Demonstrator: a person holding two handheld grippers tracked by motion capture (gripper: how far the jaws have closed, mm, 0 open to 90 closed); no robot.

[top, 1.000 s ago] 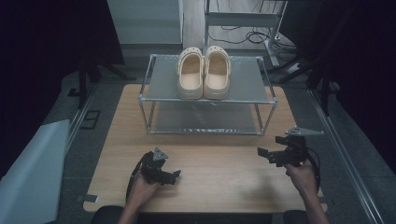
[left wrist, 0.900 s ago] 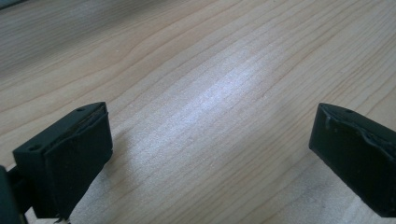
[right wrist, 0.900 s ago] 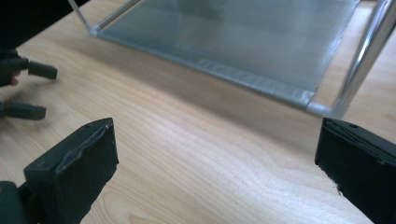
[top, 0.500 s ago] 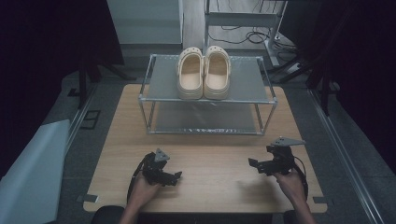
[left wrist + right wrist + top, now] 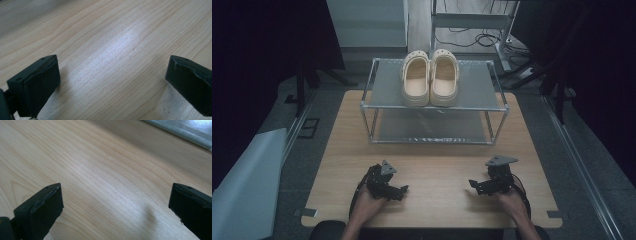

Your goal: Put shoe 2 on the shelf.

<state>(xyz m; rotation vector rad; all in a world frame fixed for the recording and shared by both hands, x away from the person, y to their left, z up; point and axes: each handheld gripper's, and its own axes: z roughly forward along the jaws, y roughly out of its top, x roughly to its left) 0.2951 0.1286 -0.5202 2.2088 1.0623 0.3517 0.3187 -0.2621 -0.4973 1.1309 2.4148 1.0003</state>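
Both tongs, the left tongs (image 5: 401,191) and the right tongs (image 5: 476,186), rest released on the pale wooden worktop (image 5: 437,170), well apart from the pair of cream foam clogs (image 5: 430,77) on the metal-framed grey rack's (image 5: 432,107) top shelf. A reach from here could clip the rack's front rail or nudge a clog off the back edge.

Cream clogs (image 5: 430,77), grey metal rack (image 5: 377,87), light wood-grain table (image 5: 437,200).
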